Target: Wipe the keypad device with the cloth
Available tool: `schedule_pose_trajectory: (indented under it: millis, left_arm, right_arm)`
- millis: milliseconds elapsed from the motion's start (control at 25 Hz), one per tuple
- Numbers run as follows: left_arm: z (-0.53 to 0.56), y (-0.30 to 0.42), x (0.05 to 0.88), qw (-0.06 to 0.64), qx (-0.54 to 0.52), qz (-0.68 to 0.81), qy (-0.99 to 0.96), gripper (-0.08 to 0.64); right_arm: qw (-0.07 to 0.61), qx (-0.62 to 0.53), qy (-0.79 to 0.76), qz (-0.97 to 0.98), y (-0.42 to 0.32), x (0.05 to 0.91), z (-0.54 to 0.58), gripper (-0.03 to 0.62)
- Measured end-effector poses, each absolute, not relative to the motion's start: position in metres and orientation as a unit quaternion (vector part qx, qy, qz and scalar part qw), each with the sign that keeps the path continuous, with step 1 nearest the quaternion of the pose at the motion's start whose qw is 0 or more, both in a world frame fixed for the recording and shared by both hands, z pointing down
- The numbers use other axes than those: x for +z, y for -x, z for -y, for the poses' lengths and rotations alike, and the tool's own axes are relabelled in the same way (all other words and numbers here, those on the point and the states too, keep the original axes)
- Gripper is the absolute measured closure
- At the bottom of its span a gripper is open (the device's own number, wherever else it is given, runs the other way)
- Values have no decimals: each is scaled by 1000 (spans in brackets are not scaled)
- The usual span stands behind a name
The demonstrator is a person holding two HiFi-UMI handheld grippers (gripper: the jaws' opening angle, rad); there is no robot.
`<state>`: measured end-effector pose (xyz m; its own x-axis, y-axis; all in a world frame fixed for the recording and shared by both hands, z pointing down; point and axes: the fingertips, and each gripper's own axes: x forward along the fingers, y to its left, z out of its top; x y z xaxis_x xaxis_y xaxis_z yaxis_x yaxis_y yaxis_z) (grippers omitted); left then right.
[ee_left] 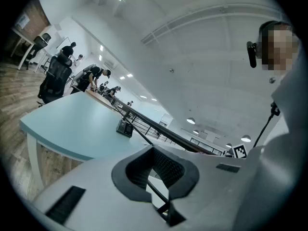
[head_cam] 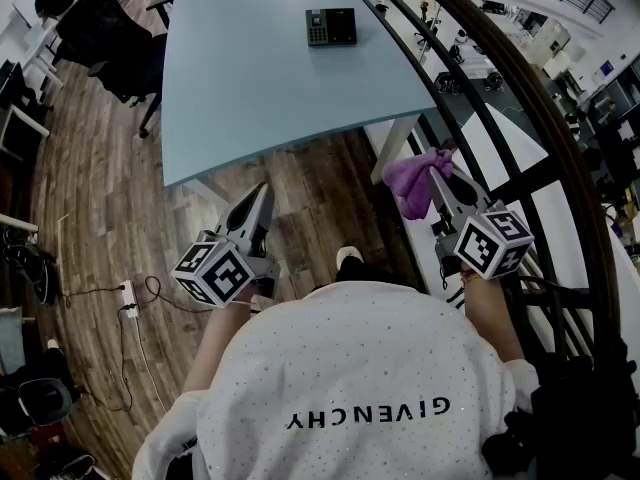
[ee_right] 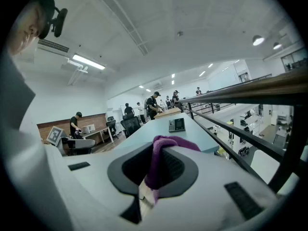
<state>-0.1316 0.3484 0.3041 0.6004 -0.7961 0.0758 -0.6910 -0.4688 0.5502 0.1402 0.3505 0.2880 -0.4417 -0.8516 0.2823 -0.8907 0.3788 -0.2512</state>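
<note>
The dark keypad device lies near the far edge of the light blue table, well ahead of both grippers. It also shows in the left gripper view as a small keypad device and in the right gripper view as the keypad device. My right gripper is shut on a purple cloth, held in the air off the table's near right corner. The cloth hangs out between its jaws. My left gripper is shut and holds nothing, over the wood floor short of the table; seen from its own camera, the left gripper is bare.
A dark railing curves along the right side, close to my right gripper. Black office chairs stand left of the table. A power strip with cables lies on the floor at the left. Several people work at far desks.
</note>
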Motion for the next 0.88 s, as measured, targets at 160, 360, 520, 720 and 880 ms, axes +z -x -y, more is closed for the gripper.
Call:
schedule_pose_trajectory:
  millis: [160,360,520,720,880]
  left_arm:
    - [-348,134,311,276,-99,439,-849,555]
    - [-351,134,313,281,-98,440,-847,555]
    - [-350,134,325,287,-94,445,-843,555]
    - [-318,135,323,291,-93,454,-837,555]
    - [-281,132,314,284,-91,456,-838,555]
  right_arm:
    - [57,187,-520,832,-137,295,-350,565]
    - [57,196,-518,831,-139,303,-355,565]
    - [40,216,-515,828,-144,314,-349,565]
    - [13,222,-503,835,-140,310,-308,565]
    - [30,221,-500,837,-138,309,-268,565]
